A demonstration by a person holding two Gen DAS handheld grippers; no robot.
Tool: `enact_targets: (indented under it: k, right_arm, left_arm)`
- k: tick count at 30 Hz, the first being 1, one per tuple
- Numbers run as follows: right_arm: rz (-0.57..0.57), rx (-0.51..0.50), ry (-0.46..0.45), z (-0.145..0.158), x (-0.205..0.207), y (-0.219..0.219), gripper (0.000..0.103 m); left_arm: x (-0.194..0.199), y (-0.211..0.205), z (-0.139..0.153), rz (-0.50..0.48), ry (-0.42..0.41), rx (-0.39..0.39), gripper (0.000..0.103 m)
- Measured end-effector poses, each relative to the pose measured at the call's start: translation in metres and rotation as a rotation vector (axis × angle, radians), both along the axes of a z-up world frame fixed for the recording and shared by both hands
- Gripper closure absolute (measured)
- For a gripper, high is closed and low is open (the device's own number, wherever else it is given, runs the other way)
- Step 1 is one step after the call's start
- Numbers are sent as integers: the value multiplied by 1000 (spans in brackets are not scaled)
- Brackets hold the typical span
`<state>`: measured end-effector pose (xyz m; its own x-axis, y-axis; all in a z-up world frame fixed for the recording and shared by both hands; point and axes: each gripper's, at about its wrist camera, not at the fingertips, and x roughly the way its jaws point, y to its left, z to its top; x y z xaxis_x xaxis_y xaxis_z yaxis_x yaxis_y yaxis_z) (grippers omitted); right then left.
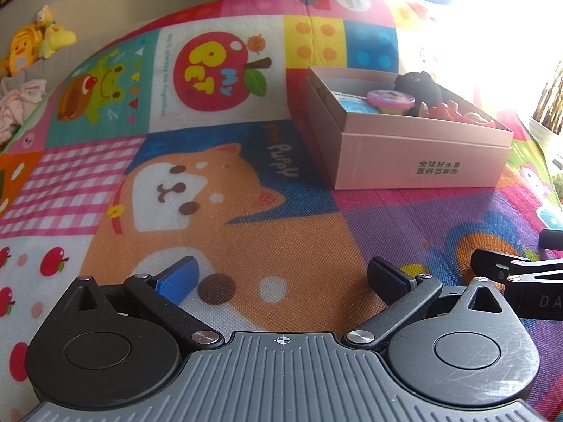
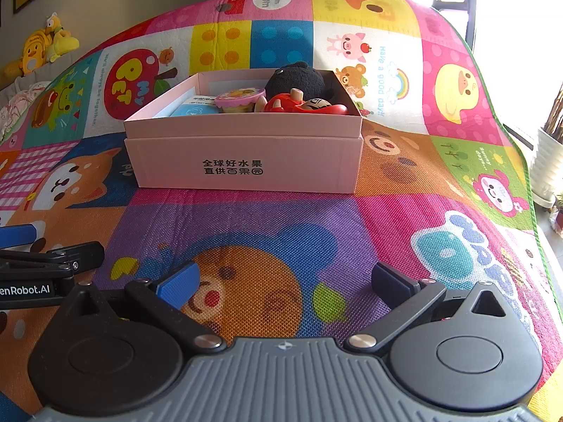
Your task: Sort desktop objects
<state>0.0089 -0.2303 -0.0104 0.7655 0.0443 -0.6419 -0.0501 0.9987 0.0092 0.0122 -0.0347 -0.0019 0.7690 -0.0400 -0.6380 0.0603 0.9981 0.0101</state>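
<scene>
A pink cardboard box stands on the colourful play mat. It holds a black plush toy, a red toy figure, a pink round toy and a blue packet. In the left wrist view the box is at the upper right with the same toys inside. My left gripper is open and empty low over the mat, left of the box. My right gripper is open and empty, in front of the box. Each gripper shows at the edge of the other's view.
Yellow plush toys and crumpled cloth lie beyond the mat's far left edge. A white planter stands off the mat at the right. A bright window washes out the far right in the left wrist view.
</scene>
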Motion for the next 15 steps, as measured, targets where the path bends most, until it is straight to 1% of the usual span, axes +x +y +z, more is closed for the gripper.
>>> enact_targets:
  k: [15]
  right_arm:
    - [0,0,0,0,0,0,0]
  left_arm:
    - [1,1,0,0,0,0,0]
